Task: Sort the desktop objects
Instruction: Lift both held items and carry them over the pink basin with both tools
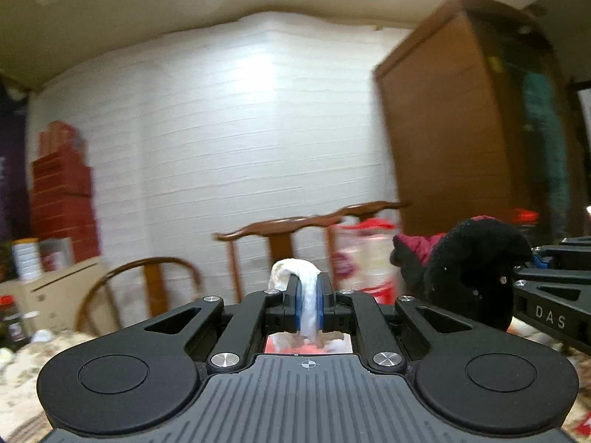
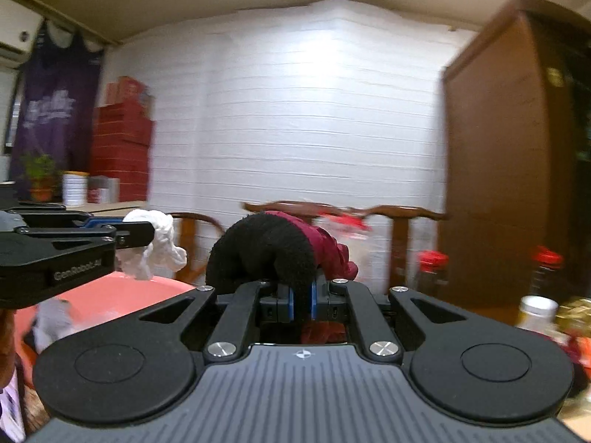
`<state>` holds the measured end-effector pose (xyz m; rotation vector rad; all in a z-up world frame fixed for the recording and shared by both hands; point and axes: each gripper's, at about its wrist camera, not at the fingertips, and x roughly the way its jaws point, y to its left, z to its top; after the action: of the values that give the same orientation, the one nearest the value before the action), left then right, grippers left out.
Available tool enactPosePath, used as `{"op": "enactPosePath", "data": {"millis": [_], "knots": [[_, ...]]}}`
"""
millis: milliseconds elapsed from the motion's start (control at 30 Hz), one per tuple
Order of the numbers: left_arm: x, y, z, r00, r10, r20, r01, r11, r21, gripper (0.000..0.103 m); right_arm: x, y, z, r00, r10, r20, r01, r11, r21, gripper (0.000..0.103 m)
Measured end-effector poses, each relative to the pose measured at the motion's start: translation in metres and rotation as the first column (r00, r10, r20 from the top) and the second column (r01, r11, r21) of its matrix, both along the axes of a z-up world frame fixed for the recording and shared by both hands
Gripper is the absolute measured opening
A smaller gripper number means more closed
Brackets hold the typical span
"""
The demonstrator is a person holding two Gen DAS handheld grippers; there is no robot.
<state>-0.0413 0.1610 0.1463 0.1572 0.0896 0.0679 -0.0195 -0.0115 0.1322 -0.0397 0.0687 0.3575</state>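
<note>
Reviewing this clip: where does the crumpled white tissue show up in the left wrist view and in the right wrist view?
Left wrist view: the white tissue sits bottom centre, pinched between the left tongs.
Right wrist view: the same tissue hangs at left of centre from the left tongs, above the pink tray.
Shared landmark: the brown wooden cabinet against the white wall, on the right in both views.
</note>
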Motion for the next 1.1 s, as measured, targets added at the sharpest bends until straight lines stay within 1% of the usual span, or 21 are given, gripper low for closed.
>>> {"op": "enactPosePath", "data": {"millis": [233, 467, 633, 733, 800, 900, 1000, 1033, 1067, 1100], "knots": [[0.002, 0.069, 0.001, 0.99, 0.139, -0.021, -0.139, 0.99, -0.014, 0.004, 0.018, 0.085, 0.001, 0.986, 0.165, -0.015, -0.166, 0.986, -0.014, 0.009], [0.008, 0.125, -0.008, 0.972, 0.228, -0.066, -0.23, 0.972, -0.039, 0.004, 0.028, 0.156, -0.006, 0.963, 0.265, -0.056, -0.267, 0.963, -0.038, 0.009], [0.011, 0.156, -0.02, 0.958, 0.269, -0.103, -0.275, 0.96, -0.057, 0.004, 0.041, 0.194, -0.022, 0.949, 0.29, -0.125, -0.3, 0.951, -0.068, 0.009], [0.01, 0.168, -0.027, 0.95, 0.288, -0.123, -0.297, 0.953, -0.065, 0.004, 0.039, 0.206, -0.031, 0.945, 0.289, -0.152, -0.305, 0.948, -0.093, 0.009], [0.009, 0.172, -0.032, 0.947, 0.293, -0.136, -0.304, 0.95, -0.071, 0.004, 0.039, 0.217, -0.034, 0.945, 0.284, -0.165, -0.305, 0.945, -0.116, 0.009], [0.013, 0.177, -0.039, 0.943, 0.293, -0.16, -0.308, 0.948, -0.078, 0.004, 0.04, 0.223, -0.032, 0.943, 0.284, -0.175, -0.307, 0.944, -0.124, 0.009], [0.018, 0.176, -0.046, 0.939, 0.289, -0.185, -0.307, 0.949, -0.074, 0.006, 0.041, 0.228, -0.032, 0.94, 0.273, -0.204, -0.305, 0.941, -0.147, 0.01], [0.018, 0.176, -0.046, 0.939, 0.289, -0.187, -0.307, 0.949, -0.073, 0.017, 0.041, 0.23, -0.033, 0.94, 0.269, -0.212, -0.304, 0.94, -0.155, 0.01], [0.017, 0.176, -0.045, 0.94, 0.287, -0.182, -0.305, 0.949, -0.077, 0.017, 0.041, 0.23, -0.034, 0.94, 0.263, -0.217, -0.299, 0.942, -0.156, 0.011], [0.016, 0.176, -0.044, 0.941, 0.285, -0.182, -0.303, 0.95, -0.081, 0.03, 0.042, 0.23, -0.034, 0.94, 0.257, -0.223, -0.295, 0.943, -0.154, 0.014]]}}
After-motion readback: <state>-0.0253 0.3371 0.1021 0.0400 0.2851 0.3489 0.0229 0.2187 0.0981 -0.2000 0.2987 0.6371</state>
